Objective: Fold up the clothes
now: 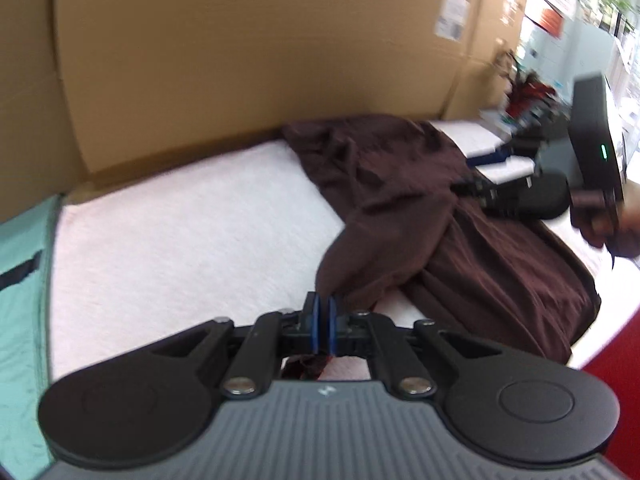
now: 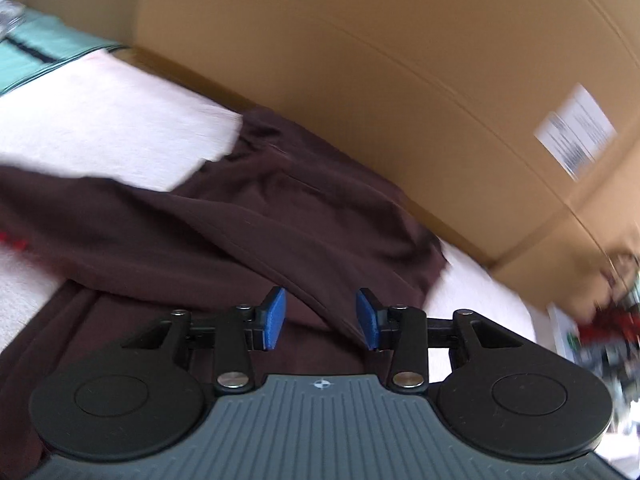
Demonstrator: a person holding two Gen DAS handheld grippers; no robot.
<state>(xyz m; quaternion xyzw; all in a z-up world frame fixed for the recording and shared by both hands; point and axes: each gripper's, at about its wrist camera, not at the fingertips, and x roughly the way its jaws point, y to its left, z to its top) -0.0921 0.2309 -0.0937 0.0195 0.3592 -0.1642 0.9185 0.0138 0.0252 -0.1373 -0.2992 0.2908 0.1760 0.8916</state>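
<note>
A dark brown garment (image 1: 404,200) lies crumpled across the white padded table (image 1: 180,232). One corner of it is drawn up into a peak that ends between the blue pads of my left gripper (image 1: 324,322), which is shut on the cloth. My right gripper (image 2: 322,318) hovers low over the same garment (image 2: 248,220) near its right part. Its blue pads (image 2: 276,318) stand apart, with only flat cloth showing below the gap. In the left wrist view the right gripper (image 1: 474,194) reaches in from the right, above the garment's far side, held by a hand.
A tall cardboard wall (image 1: 240,60) closes off the back of the table. Teal fabric (image 1: 20,300) hangs at the left end. Cluttered small items (image 1: 528,96) sit at the far right, and red floor (image 1: 624,360) shows past the table's right edge.
</note>
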